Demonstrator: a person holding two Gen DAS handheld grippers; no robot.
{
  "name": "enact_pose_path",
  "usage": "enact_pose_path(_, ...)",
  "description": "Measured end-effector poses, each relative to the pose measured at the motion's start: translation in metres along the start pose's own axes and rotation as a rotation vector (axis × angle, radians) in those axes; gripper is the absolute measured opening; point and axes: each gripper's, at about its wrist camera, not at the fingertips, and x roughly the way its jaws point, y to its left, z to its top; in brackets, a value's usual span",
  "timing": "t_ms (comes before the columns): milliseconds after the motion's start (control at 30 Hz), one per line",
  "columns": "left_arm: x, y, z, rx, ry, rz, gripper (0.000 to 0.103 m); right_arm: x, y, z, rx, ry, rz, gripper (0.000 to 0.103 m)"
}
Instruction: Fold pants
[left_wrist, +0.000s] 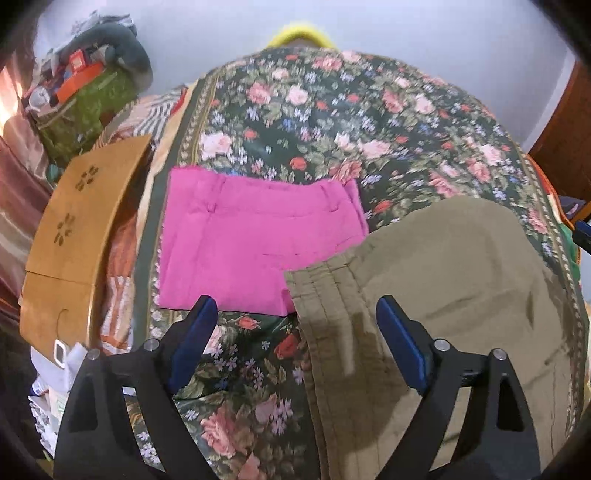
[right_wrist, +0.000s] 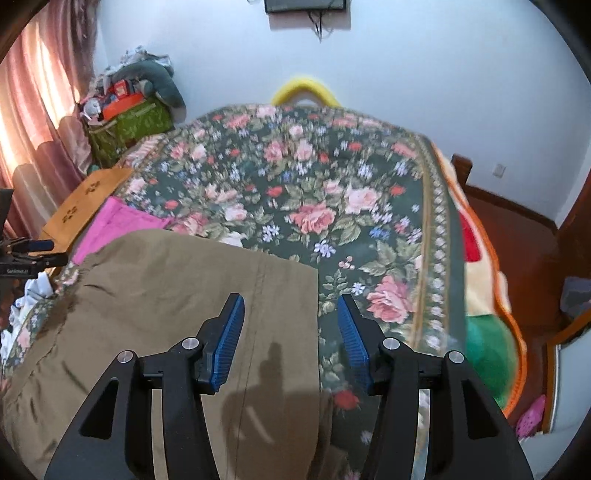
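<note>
Khaki pants (right_wrist: 166, 280) folded flat on floral blanket (right_wrist: 332, 177), left claw (left_wrist: 295, 332) and right claw (right_wrist: 291, 325) both released, empty.

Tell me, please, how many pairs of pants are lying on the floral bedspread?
2. The pink pants lie folded toward the bed's left side, by the wooden board. The khaki pants lie beside them, overlapping their near corner. Others may lie out of view.

Each claw, the left claw (left_wrist: 297, 317) and the right claw (right_wrist: 291, 314), consists of two black angular arms with triangular cut-outs, two round silver screw heads per arm, and ribbed blue pads (right_wrist: 231, 339) lining the inner faces of the fingers.
</note>
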Motion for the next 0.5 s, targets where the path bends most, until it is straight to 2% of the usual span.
enact_pose_path(233,0.039,-0.002,0.001,0.018,0.070,0.002,0.088,0.065,-0.007,0.017,0.040,0.114,0.008,0.048)
enact_pose_path(367,0.046,-0.003,0.002,0.018,0.063,-0.024,0.092,0.093,-0.012,0.019,0.094,0.164,0.062,0.048)
enact_pose_path(433,0.050,-0.002,0.004,0.000,0.038,-0.036,0.092,0.106,-0.011,0.019,0.105,0.191,0.052,0.048)
enact_pose_path(500,0.058,-0.001,0.006,-0.029,0.051,-0.074,0.092,0.116,-0.010,0.017,0.114,0.208,0.057,0.048)
